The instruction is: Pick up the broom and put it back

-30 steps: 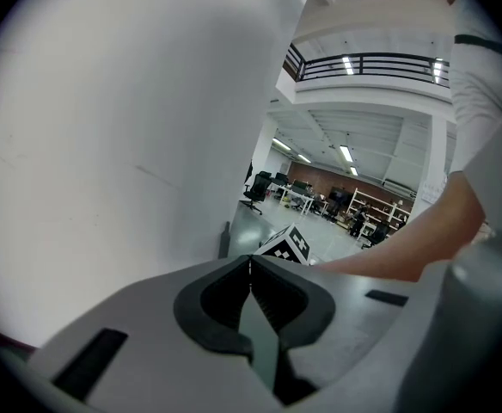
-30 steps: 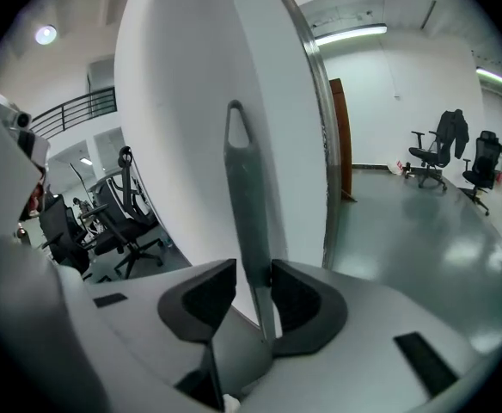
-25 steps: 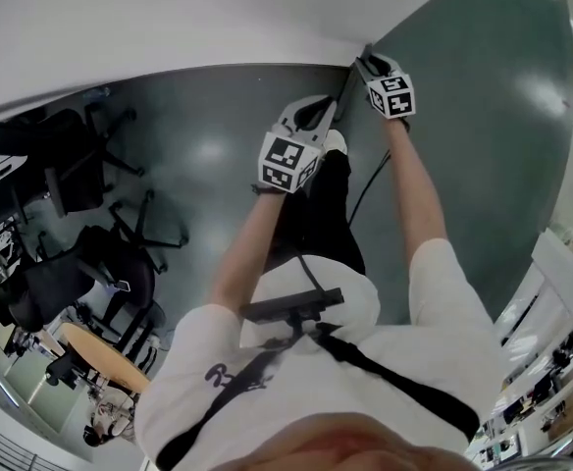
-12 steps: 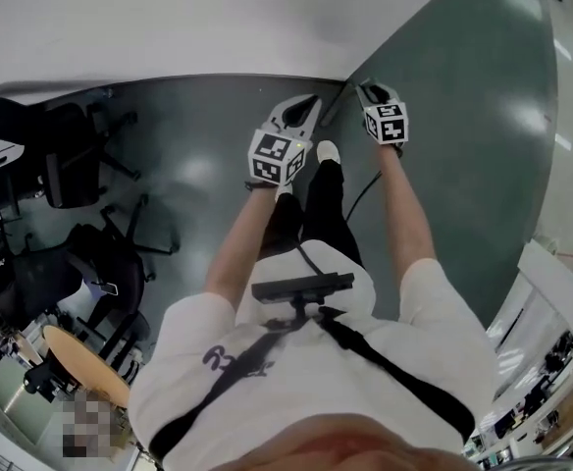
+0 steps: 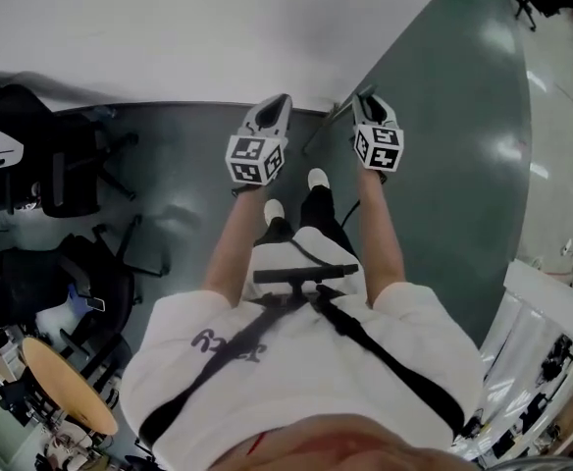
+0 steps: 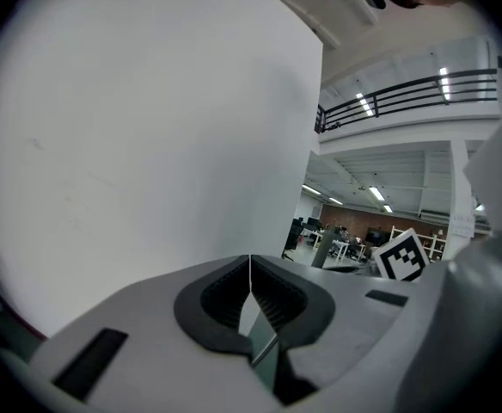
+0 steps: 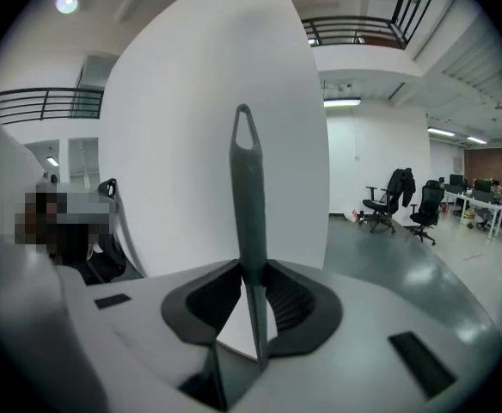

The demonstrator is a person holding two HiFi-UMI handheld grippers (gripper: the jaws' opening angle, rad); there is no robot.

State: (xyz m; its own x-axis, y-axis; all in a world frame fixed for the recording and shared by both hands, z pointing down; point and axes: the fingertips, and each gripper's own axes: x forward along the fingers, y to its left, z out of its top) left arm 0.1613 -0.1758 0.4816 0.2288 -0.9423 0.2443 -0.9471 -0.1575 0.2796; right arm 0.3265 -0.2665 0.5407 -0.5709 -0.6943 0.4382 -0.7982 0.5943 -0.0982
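Grey-green floor (image 5: 443,116) runs up to a white wall (image 5: 169,37), and black office chairs (image 5: 71,165) stand along the foot of that wall, off to one side. My right claw (image 7: 253,286) is clamped on the broom (image 7: 249,188) handle, which stands upright in front of the wall's outer corner. My left claw (image 6: 250,274) is pressed together with nothing in it, facing the wall, close beside the right one.

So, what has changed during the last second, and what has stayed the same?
Both claws rose as the person straightened up: the left claw and the right claw, lifting the broom handle. Unchanged: the right claw grips the handle; the left claw is shut, empty.
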